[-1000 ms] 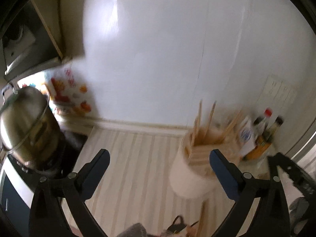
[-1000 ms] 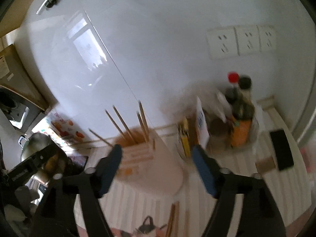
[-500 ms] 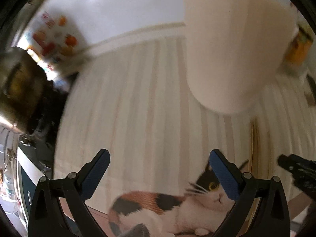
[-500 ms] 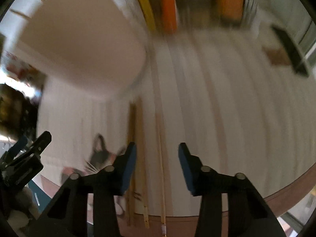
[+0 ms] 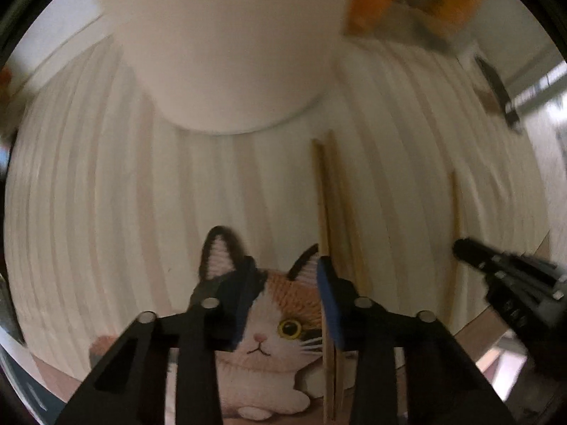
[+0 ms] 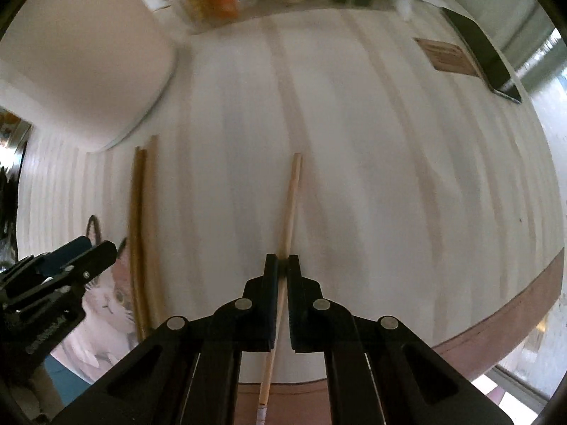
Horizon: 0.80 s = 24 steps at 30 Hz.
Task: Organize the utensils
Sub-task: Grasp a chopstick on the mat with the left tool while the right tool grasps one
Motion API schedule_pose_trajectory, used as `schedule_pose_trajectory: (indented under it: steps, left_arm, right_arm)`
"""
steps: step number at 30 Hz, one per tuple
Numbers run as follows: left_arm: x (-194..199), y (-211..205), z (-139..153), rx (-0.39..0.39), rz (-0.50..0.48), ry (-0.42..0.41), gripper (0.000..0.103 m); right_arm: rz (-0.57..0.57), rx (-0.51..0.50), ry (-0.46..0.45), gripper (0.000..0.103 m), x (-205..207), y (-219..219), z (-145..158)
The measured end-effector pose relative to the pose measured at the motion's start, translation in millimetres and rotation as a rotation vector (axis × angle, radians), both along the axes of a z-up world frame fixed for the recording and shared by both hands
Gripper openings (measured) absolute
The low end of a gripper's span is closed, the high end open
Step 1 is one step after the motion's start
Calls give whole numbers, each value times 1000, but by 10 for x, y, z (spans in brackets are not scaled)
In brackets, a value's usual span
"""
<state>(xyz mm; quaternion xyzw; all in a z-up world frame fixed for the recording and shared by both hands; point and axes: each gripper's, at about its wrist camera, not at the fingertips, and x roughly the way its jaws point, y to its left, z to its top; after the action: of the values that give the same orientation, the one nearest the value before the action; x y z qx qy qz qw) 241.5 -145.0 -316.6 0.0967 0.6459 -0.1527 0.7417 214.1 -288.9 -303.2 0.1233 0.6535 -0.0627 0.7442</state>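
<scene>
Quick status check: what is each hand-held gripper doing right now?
Left hand-held gripper: open, holding nothing, beside the pair of chopsticks.
Right hand-held gripper: closed on the single chopstick.

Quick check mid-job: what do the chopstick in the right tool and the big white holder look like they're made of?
Chopstick: probably bamboo or light wood, with a pale tan matte shaft; the right tool is closed on it. White holder: smooth, uniform, with a soft sheen and rounded base, so either plastic or glazed ceramic. I cannot tell which.
</scene>
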Motion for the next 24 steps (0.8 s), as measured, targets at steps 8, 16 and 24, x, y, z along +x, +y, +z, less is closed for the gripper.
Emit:
schedule_pose_trajectory:
  steps: [8, 16, 24]
  left_arm:
    - [-88, -168, 4, 42, -60, -24, 4]
    - [-103, 336, 70, -53, 41, 41, 3]
    - [20, 247, 119, -204, 33, 157, 17]
  right_arm:
    - [-28, -13, -3, 5, -35, -111, 15]
    - [-25, 1, 2, 5, -61, -112, 24]
    - [-52, 47, 4, 5, -12, -271, 55]
